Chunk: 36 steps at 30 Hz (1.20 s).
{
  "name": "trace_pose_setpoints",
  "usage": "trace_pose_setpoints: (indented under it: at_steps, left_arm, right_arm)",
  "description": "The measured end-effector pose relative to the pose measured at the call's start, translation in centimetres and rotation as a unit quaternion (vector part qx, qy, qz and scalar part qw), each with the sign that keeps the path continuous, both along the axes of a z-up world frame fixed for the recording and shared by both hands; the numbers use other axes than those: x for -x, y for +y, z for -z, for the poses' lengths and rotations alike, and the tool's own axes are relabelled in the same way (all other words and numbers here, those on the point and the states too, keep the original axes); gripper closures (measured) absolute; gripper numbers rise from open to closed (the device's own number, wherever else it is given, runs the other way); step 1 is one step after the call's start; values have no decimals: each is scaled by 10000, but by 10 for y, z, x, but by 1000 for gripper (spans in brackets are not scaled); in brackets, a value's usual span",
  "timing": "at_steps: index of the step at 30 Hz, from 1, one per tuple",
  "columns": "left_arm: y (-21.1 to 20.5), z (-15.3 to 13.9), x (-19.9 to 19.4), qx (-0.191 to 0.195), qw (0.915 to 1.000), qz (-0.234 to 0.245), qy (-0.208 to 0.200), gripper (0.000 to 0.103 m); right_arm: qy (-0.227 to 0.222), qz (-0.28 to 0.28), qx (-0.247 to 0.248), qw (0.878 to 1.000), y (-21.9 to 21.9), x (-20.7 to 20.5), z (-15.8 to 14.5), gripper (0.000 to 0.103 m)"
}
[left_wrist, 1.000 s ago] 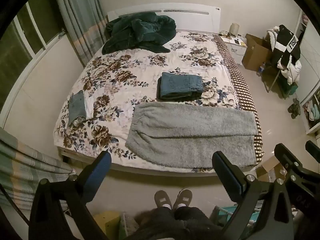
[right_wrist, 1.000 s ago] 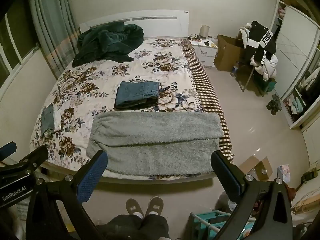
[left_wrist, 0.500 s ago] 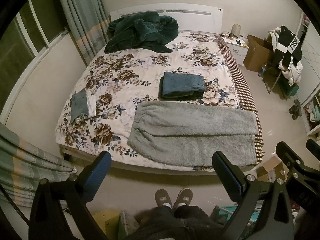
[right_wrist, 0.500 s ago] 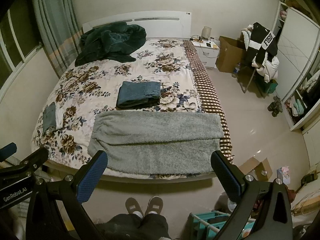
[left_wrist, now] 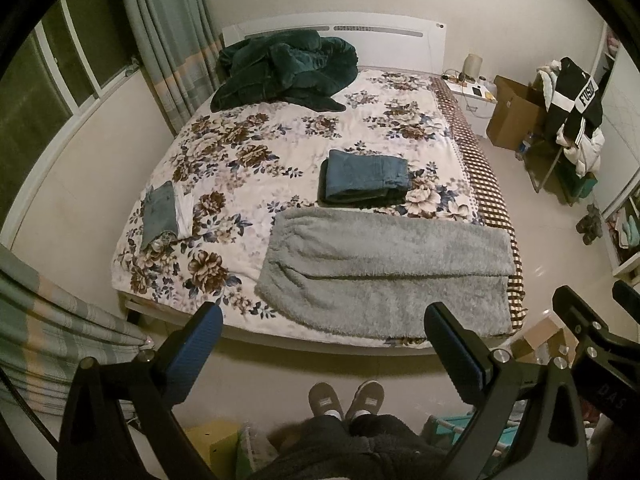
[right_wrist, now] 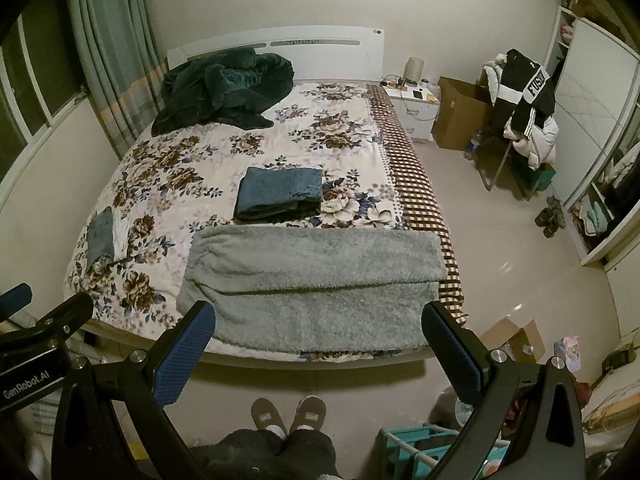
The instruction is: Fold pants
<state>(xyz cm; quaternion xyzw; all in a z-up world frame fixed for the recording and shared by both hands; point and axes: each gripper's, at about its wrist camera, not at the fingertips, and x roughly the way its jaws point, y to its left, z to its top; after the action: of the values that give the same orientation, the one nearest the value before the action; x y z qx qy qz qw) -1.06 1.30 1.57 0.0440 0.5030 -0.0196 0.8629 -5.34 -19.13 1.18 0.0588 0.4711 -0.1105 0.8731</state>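
While you have been drawing both cameras slightly up and back over the last second, the bed (left_wrist: 168, 184) has slid a little higher and smaller in both views, and nothing on it has shifted. The grey fleece pants (left_wrist: 384, 268) lie folded lengthwise along the foot edge, one leg over the other, just in front of the folded blue jeans (left_wrist: 366, 176). Your left gripper (left_wrist: 324, 340) and right gripper (right_wrist: 320, 340) both hang with jaws spread wide and empty, well apart from the fabric, so I judge you are pulling back between folds, not mid-grasp; the cross-fold from an end is probably still owed. As for writing: "GenRobot.AI" shows on the left gripper's body in the right view, "DAS" on the right gripper's body in the left view, and "FUSI", cut off, on the black jacket (right_wrist: 528, 88) draped on the chair.
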Motion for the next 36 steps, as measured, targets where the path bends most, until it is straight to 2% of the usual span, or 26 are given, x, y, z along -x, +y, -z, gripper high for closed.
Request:
trace_pose_setpoints:
  at_steps: [12,14,16,36]
  left_arm:
    - [1,-4,0,3,10000,-8,-27,0]
    - [-3,-20,-9,7,10000,-36,-21,0]
    - [-3,-22,-10,3,10000,-44,-30,0]
    - [-1,-21,-8,7,10000,-37,-65,0]
  right_arm:
    - [-38,-21,14,10000,-9,1,-10,0]
    - [-45,-32,13,10000,-10,-1,-12,0]
    - [-47,-32,12,10000,-9,-2,-15,0]
    - [-34,-97,-1,9999,-9,7,-5,0]
